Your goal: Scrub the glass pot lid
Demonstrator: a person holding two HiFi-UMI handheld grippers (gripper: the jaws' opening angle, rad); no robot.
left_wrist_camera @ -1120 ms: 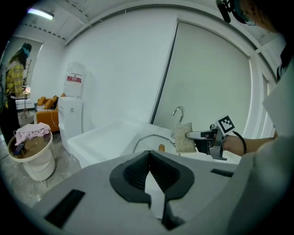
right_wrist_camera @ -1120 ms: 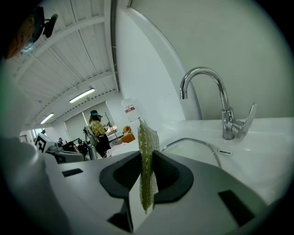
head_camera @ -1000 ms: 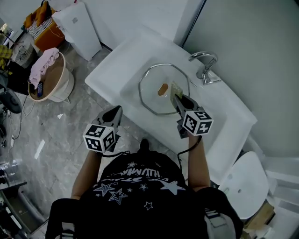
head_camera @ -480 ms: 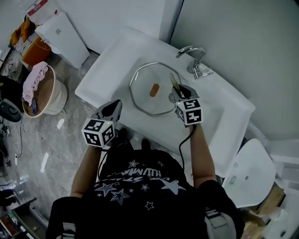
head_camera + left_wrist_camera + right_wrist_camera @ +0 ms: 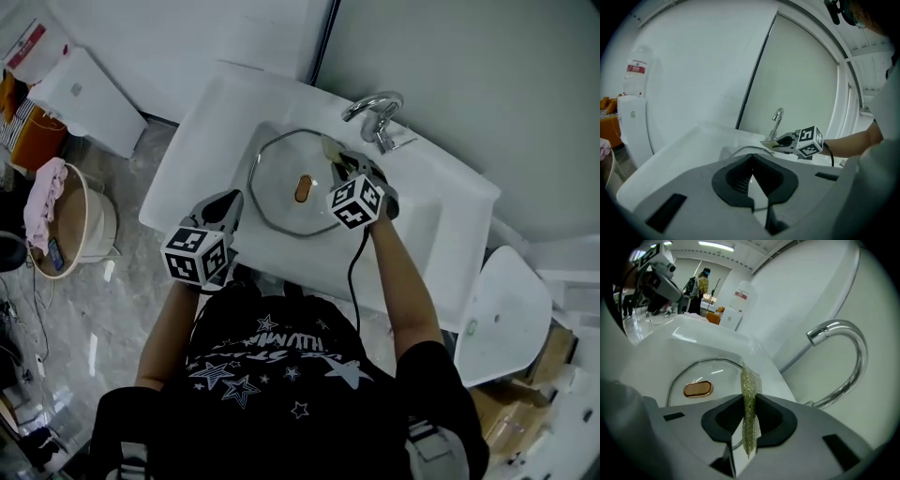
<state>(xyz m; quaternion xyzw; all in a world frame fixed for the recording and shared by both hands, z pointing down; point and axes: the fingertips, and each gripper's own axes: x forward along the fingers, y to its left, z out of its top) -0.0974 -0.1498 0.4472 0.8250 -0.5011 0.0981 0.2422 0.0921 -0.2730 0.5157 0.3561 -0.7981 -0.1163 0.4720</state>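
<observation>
The glass pot lid (image 5: 281, 169) lies flat in the white sink (image 5: 211, 122), its copper knob (image 5: 302, 188) at the centre. My right gripper (image 5: 339, 164) is shut on a green-gold scrub cloth (image 5: 330, 150) and hovers over the lid's far right rim, close to the faucet (image 5: 375, 108). In the right gripper view the scrub cloth (image 5: 750, 394) stands upright between the jaws, with the lid (image 5: 712, 373) and knob (image 5: 698, 389) beyond. My left gripper (image 5: 228, 208) is shut and empty at the sink's near edge, apart from the lid. The left gripper (image 5: 751, 161) faces the lid's rim (image 5: 740, 150).
The chrome faucet (image 5: 843, 357) curves over the back right of the basin. On the floor at the left are a round basket (image 5: 70, 225) holding pink cloth and a white box (image 5: 80, 89). A white stool (image 5: 502, 309) stands at the right. A person (image 5: 701, 284) stands far off.
My right gripper has carried the scrub cloth from the lid's near right side to its far right rim by the faucet. The left gripper has stayed near the sink's front edge.
</observation>
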